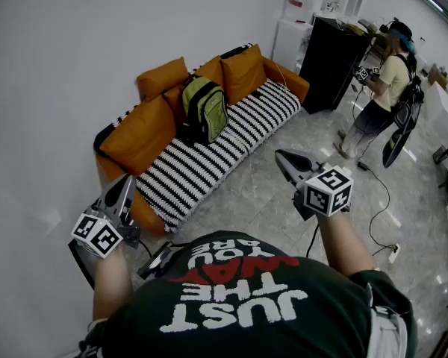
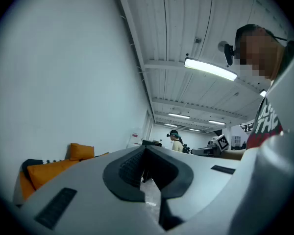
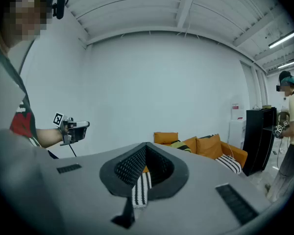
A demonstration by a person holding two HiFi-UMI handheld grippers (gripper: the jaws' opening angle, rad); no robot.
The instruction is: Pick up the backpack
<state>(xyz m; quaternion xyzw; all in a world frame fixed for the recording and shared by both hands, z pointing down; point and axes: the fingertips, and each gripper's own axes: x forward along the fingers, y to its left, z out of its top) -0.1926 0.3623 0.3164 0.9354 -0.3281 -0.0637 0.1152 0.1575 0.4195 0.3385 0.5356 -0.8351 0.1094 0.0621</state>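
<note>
A green and black backpack (image 1: 204, 109) stands upright on the seat of an orange sofa (image 1: 134, 136) with a black-and-white striped cover, leaning on the back cushions. In the right gripper view the backpack (image 3: 180, 145) shows between the orange cushions. My left gripper (image 1: 124, 183) hangs near the sofa's left end, shut and empty. My right gripper (image 1: 281, 156) is over the floor in front of the sofa, also shut and empty, well short of the backpack. The left gripper (image 2: 146, 150) points level along the wall; the right gripper (image 3: 146, 147) points toward the sofa.
A white wall runs behind the sofa. A black cabinet (image 1: 332, 62) and a white unit (image 1: 291, 39) stand past the sofa's right end. Another person (image 1: 384, 88) stands at the back right. Cables (image 1: 381, 200) trail over the pale tiled floor (image 1: 284, 192).
</note>
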